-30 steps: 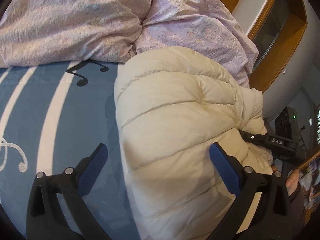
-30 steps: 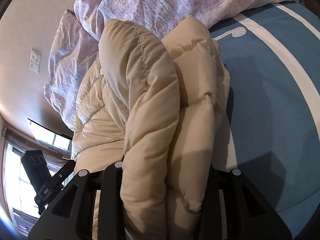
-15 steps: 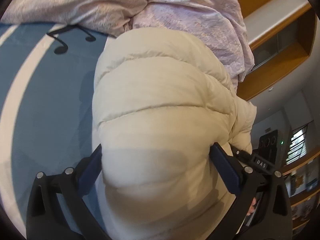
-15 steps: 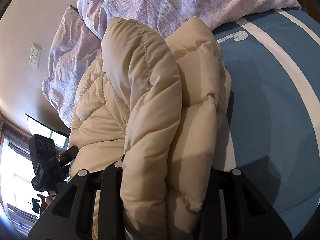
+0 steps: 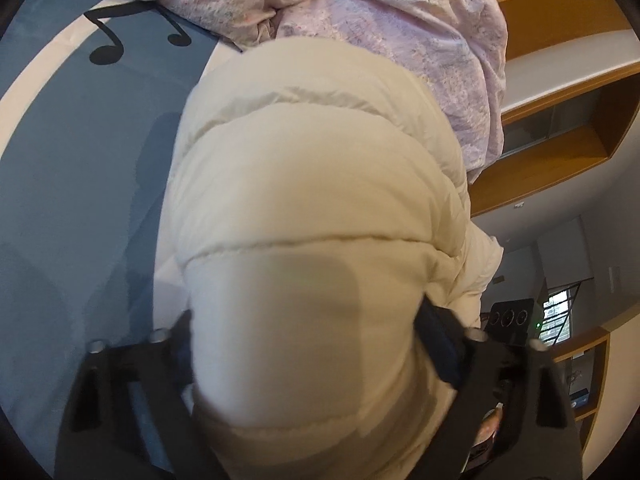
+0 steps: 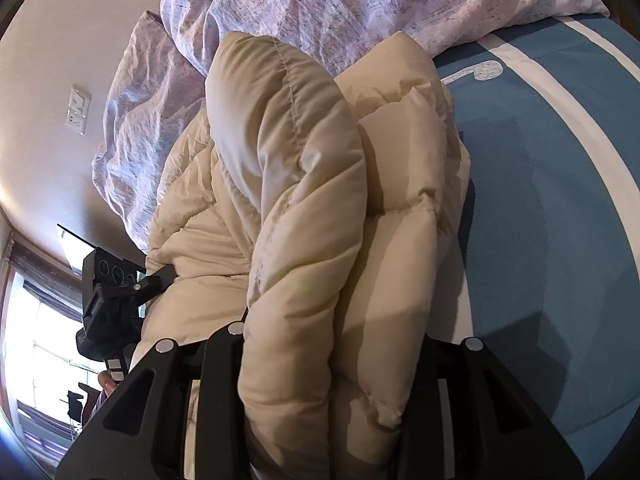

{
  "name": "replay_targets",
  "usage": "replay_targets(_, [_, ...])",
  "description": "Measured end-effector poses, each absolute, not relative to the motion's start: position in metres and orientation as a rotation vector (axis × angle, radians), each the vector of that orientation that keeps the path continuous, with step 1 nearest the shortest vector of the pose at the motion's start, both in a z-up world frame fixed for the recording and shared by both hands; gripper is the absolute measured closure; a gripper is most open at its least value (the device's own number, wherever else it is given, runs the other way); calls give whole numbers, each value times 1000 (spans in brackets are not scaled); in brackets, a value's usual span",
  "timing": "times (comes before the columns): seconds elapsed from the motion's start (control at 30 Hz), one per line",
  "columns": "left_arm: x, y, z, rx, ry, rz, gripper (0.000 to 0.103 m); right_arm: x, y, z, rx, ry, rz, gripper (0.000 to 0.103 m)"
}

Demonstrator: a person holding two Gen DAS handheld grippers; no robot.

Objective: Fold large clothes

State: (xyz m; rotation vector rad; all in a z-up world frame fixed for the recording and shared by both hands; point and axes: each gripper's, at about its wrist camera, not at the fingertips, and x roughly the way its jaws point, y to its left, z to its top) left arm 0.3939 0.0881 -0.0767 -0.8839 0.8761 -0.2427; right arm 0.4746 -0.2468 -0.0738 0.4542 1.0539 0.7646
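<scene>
Blue music-note bed cover [image 5: 80, 168], lilac duvet [image 6: 360, 8] bunched at far edge, wooden wall shelves [image 5: 568, 128], cream puffer jacket [image 5: 320, 184] on bed near duvet, left claw [image 5: 308, 344] spread around it, right claw [image 6: 332, 364] pinching a thick fold

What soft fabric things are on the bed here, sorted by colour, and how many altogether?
Cream quilted puffer jacket: 1
Lilac crumpled floral duvet: 1
Blue bed cover with white stripes and music notes: 1
Total: 3
</scene>
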Motion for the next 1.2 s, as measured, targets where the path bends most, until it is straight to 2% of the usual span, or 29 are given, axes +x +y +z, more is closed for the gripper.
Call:
replay_targets(0.13, [390,89,-71,-885,850,-258,47,472,-243,-69,428,1044,760,70])
replay_targets(0.43, [384,90,-64,-865,801,-284,63,471,-237,-63,423,1038,764,71])
replay_targets(1.2, [304,193,-36,-851,648,-191,66,453,-121,-28,317,999,969,74])
